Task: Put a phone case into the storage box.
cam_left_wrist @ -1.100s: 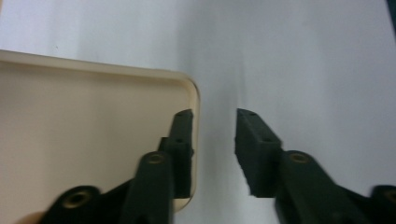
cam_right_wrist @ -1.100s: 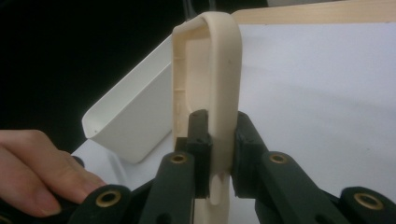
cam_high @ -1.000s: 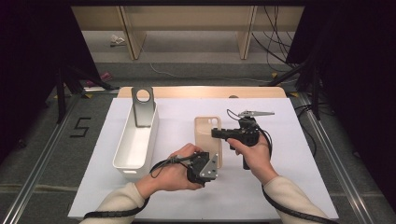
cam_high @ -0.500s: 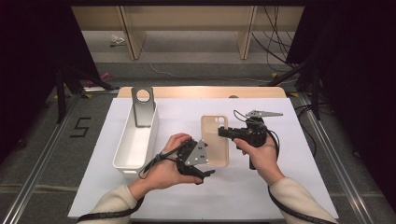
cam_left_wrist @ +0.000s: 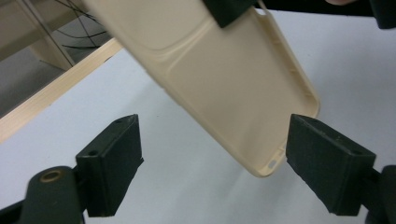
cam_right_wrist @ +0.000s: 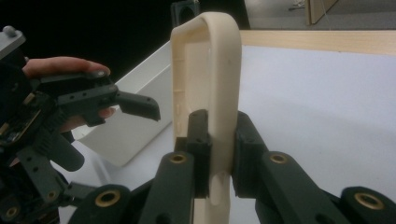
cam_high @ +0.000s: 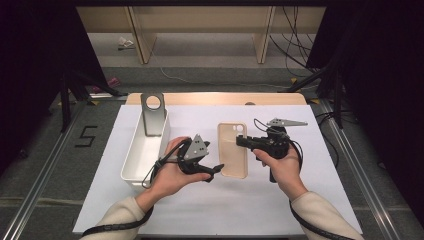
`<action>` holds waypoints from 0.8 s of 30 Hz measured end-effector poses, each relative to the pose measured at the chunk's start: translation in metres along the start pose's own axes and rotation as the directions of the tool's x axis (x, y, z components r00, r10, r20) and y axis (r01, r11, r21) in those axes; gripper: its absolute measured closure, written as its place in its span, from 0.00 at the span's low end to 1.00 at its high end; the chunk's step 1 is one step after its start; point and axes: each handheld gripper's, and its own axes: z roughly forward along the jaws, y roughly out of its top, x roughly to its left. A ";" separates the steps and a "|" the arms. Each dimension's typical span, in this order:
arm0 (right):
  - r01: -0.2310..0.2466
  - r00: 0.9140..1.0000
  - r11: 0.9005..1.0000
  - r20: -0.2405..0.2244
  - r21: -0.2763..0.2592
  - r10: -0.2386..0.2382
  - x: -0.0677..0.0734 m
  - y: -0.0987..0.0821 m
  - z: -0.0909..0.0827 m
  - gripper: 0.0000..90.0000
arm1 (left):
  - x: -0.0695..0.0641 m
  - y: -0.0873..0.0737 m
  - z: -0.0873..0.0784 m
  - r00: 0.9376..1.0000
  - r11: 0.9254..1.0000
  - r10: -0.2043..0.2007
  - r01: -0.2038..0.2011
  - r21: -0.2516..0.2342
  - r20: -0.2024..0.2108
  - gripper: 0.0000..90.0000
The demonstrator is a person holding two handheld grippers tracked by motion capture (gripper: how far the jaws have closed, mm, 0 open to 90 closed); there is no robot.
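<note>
A beige phone case [cam_high: 232, 150] hangs just above the white mat, inner side up. My right gripper [cam_high: 240, 141] is shut on its side rim near the camera cutout. In the right gripper view the pads [cam_right_wrist: 201, 135] pinch the case [cam_right_wrist: 208, 70] edge-on. My left gripper [cam_high: 217, 169] points right at the case's near end and is open. Its jaws have just been opening. In the left gripper view the case's [cam_left_wrist: 224, 79] bottom corner lies between the jaws of my left gripper [cam_left_wrist: 215, 163], close to the right pad [cam_left_wrist: 327, 163], and neither pad presses on it.
A white rectangular bin [cam_high: 145, 155] stands at the left of the mat [cam_high: 200, 210]. A grey metal plate with a round hole [cam_high: 153, 112] leans at the bin's far end. Beyond the mat runs a wooden table edge [cam_high: 215, 98].
My left gripper has slid left and away from the near end of the case, and its jaws stand wider. The right gripper has carried the case slightly to the right.
</note>
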 end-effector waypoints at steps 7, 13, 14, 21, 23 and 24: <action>0.007 1.000 1.000 0.004 -0.001 -0.007 0.002 -0.001 -0.002 0.89 | 0.010 0.000 -0.003 0.994 0.993 -0.109 0.108 -0.041 -0.025 0.24; 0.019 1.000 1.000 0.008 -0.006 -0.019 0.004 -0.002 -0.003 0.89 | 0.014 0.002 -0.004 0.985 0.984 -0.171 0.169 -0.063 -0.031 0.32; 0.016 1.000 1.000 0.008 -0.003 -0.016 0.005 -0.002 -0.003 0.89 | 0.014 0.003 -0.003 0.983 0.981 -0.183 0.181 -0.069 -0.025 0.33; 0.022 1.000 1.000 0.009 0.002 -0.022 0.007 -0.004 -0.002 0.89 | 0.015 0.015 -0.005 0.977 0.971 -0.213 0.209 -0.116 -0.029 0.41; 0.025 1.000 1.000 0.006 0.001 -0.025 0.007 -0.004 -0.001 0.89 | 0.017 0.019 -0.005 0.971 0.964 -0.238 0.232 -0.131 -0.027 0.44; 0.024 1.000 1.000 0.007 0.003 -0.024 0.008 -0.005 -0.001 0.89 | 0.017 0.020 -0.005 0.969 0.961 -0.245 0.240 -0.134 -0.026 0.46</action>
